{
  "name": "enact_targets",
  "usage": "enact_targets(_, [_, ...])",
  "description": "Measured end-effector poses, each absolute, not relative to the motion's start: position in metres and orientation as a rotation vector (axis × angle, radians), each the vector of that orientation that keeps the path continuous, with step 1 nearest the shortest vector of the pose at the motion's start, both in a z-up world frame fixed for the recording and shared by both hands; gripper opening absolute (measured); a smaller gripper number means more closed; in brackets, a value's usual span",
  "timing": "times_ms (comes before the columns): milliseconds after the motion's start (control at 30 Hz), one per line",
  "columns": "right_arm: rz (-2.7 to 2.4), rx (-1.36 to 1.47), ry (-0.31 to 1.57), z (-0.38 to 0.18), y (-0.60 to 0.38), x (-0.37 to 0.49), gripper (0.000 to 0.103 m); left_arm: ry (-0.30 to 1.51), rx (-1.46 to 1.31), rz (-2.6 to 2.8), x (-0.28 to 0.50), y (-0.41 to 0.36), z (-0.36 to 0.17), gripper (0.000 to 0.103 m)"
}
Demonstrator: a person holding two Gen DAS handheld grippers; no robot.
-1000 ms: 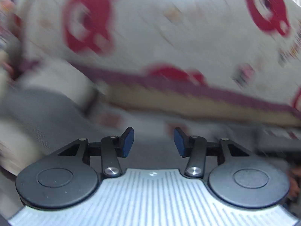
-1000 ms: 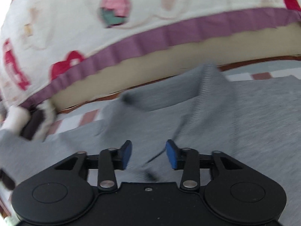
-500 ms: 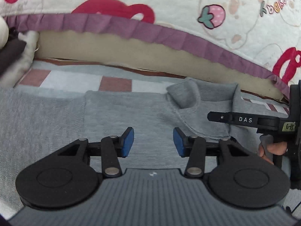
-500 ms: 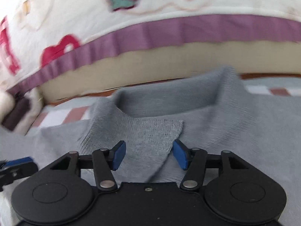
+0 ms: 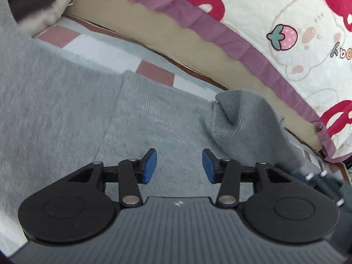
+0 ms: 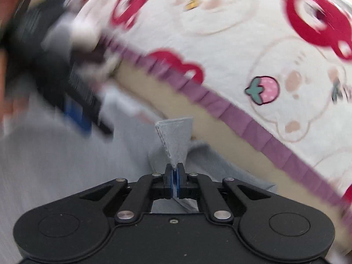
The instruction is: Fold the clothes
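Note:
A grey knit sweater (image 5: 72, 114) lies spread on the checked bed sheet, its collar (image 5: 244, 123) raised at the right in the left wrist view. My left gripper (image 5: 179, 168) is open and empty, low over the sweater's shoulder area, left of the collar. My right gripper (image 6: 175, 176) is shut on a flap of the grey collar (image 6: 176, 138), which stands up in a point between its pads. The left gripper shows blurred at the left in the right wrist view (image 6: 77, 110).
A white quilt with red and strawberry prints and a purple frilled edge (image 5: 220, 28) hangs along the far side, over a beige mattress side (image 5: 167, 37). A dark and white fluffy item (image 5: 37, 6) lies at the far left. The pink and white checked sheet (image 5: 92, 44) shows beyond the sweater.
My right gripper has closed on the collar flap and lifted it. My left gripper has moved closer to the sweater's shoulder and stays open.

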State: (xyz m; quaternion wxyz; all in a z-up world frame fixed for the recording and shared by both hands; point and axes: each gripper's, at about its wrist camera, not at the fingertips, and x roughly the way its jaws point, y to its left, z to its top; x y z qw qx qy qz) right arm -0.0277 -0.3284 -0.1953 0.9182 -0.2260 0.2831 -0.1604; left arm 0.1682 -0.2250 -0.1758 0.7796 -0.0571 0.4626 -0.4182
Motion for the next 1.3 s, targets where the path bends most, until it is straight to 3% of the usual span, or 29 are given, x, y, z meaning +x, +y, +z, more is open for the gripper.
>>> enact_targets(300, [-0.259,-0.998,0.619,-0.238,-0.283,-0.028,0.004,0.976,-0.306,-0.996,0.161,-0.223,-0.170,0.046])
enact_targets(633, [-0.204,-1.184,0.706,-0.253,-0.279,-0.027,0.004,1.000,-0.295,-1.039,0.164,-0.220,-0.156,0.051])
enact_targets(700, [-0.189,-1.213,0.722,-0.256,-0.278,-0.026,0.005,1.010,-0.313,-1.067,0.167,-0.229,-0.156,0.059])
enact_targets(833, [-0.159,-1.271,0.752,-0.261,-0.276,-0.022,0.005,1.076,-0.295,-1.106,0.170,-0.258,-0.167,0.063])
enact_targets(933, [-0.081,-1.101,0.760,-0.232,-0.287,-0.022,0.005,1.106,-0.280,-1.123,0.174,-0.263,-0.179,0.066])
enact_targets(967, [-0.051,-1.023,0.761,-0.219,-0.291,-0.022,0.005,1.117,-0.277,-1.130,0.176,-0.264,-0.183,0.053])
enact_targets(1000, [-0.021,-0.946,0.761,-0.207,-0.296,-0.022,0.005,1.127,-0.274,-1.137,0.177,-0.265,-0.187,0.011])
enact_targets(1100, [0.066,-0.713,0.756,-0.169,-0.310,-0.022,0.003,1.160,-0.265,-1.157,0.183,-0.267,-0.199,0.010])
enact_targets(1200, [0.150,-0.480,0.744,-0.132,-0.323,-0.022,0.025,1.192,-0.257,-1.178,0.189,-0.270,-0.211,0.008])
enact_targets(1300, [0.112,-0.304,0.734,-0.130,-0.347,-0.003,0.027,1.213,-0.243,-1.198,0.193,-0.272,-0.220,0.008])
